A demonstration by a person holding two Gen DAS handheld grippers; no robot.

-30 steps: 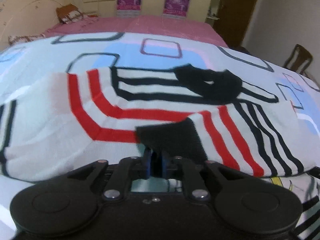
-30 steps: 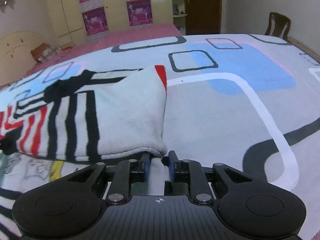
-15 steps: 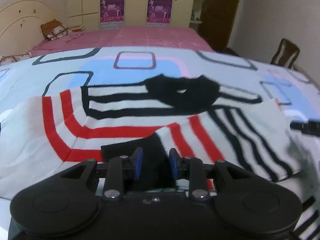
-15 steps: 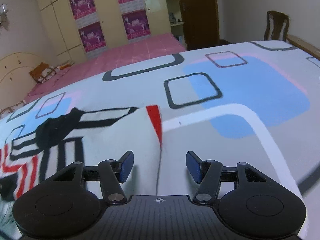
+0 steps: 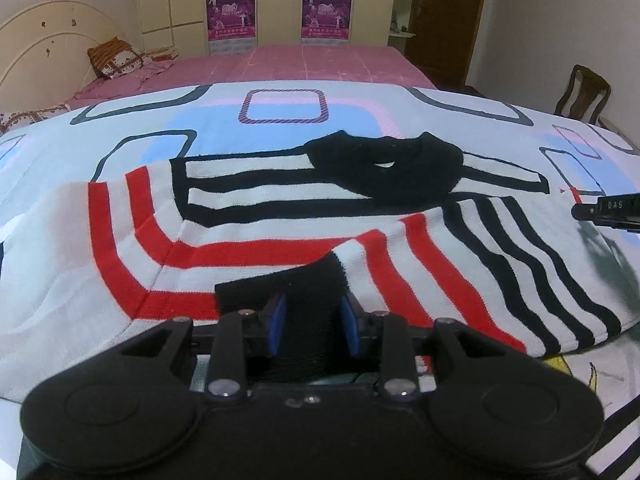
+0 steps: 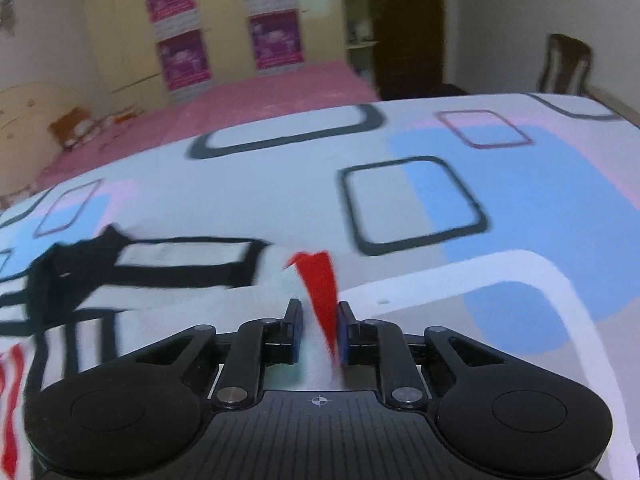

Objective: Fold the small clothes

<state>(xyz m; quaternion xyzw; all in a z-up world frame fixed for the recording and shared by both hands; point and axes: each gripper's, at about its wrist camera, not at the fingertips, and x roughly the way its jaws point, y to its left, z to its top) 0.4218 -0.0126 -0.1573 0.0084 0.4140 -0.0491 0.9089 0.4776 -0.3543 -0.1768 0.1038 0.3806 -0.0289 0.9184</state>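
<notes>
Left wrist view: the bed cover [image 5: 280, 120], white with blue and pink patches and dark outlined squares, fills the field ahead of the left tongs [image 5: 312, 322] and bears the striped sweater [image 5: 248, 224]. The garment is white with red and black bands and lies folded directly in front of the fingers, spreading to both sides. Its black collar [image 5: 384, 168] sits farther ahead, slightly right of the centreline. A black cuff [image 5: 296, 292] lies between the blue pads; the pads stand apart on either side of it with a visible gap, so the left tongs are parted and not clamping. Beyond the cover is a pink bedspread [image 5: 280, 64], with a patterned pillow [image 5: 116, 58] ahead-left and a wooden chair [image 5: 584, 94] ahead-right. Two purple posters [image 5: 232, 12] hang on the far wardrobe; their print is too small to read. At the right edge a black part of the other tool [image 5: 612, 212] shows white letters reading "DAS".

Right wrist view: this frame is motion-blurred. The right tongs [image 6: 318, 334] straddle the sweater's white edge with a red stripe [image 6: 322, 292] running up between the pads. The pads are narrowly spaced; whether they pinch the fabric cannot be told. The rest of the sweater extends to the left of the fingers.
</notes>
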